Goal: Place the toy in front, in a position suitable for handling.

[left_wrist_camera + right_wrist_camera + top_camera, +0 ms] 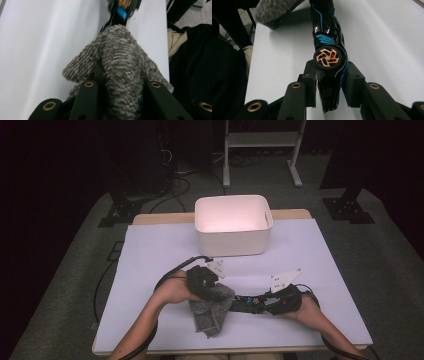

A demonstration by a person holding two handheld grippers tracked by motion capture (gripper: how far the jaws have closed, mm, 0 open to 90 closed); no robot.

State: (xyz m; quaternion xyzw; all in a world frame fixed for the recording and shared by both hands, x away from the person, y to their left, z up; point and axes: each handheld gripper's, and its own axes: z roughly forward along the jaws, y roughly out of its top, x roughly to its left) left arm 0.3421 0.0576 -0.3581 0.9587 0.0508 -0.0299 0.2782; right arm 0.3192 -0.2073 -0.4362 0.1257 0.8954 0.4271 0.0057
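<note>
The left tongs (117,85) are clamped on a fuzzy grey cloth (117,65), which bunches up between the jaws and droops onto the white bench (150,255) just below them. The right tongs (329,86) grip the sides of a black and blue toy car (328,37) with copper wheels. The car's far end reaches the cloth, and a white bin (233,225) stands well beyond both tongs.
</note>
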